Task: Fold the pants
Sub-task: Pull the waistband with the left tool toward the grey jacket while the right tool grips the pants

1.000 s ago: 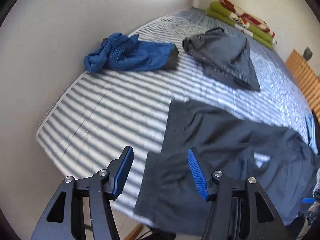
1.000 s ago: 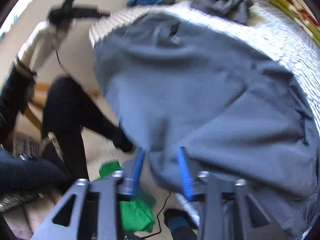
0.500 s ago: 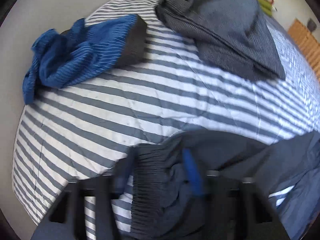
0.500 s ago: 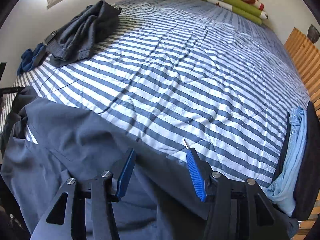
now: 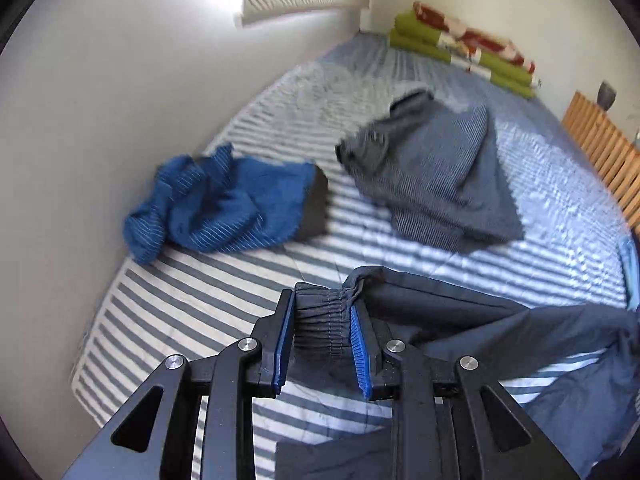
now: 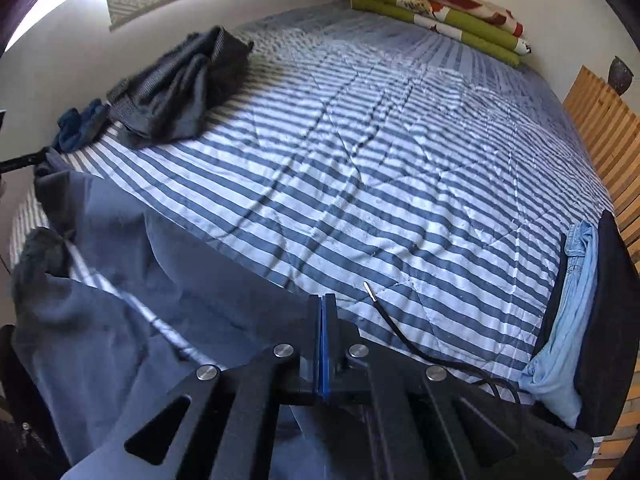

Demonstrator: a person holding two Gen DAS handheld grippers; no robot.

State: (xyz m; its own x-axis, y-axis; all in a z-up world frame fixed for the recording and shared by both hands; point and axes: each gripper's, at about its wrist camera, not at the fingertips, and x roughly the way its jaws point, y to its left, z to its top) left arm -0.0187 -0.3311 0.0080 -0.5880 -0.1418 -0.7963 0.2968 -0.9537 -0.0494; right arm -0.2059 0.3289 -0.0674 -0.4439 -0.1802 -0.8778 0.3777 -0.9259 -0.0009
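Dark navy pants (image 5: 480, 320) lie across the near edge of the striped bed (image 5: 200, 300). My left gripper (image 5: 320, 304) is shut on their bunched elastic waistband (image 5: 320, 324), lifted a little off the cover. In the right wrist view the pants (image 6: 160, 280) spread to the left and hang over the bed's edge. My right gripper (image 6: 323, 300) has its blue pads pressed together on the fabric edge there. A black drawstring (image 6: 400, 336) trails to its right across the striped bed (image 6: 400, 160).
A crumpled blue garment (image 5: 224, 204) and a grey one (image 5: 436, 168) lie farther up the bed by the wall. A folded green and red blanket (image 6: 436, 12) sits at the head. Light blue jeans (image 6: 568, 320) lie at the right edge beside wooden slats (image 6: 600, 132).
My left gripper has closed on the waistband and pulled back from the bed, raising it. My right gripper has gone from open to shut on the pants' edge.
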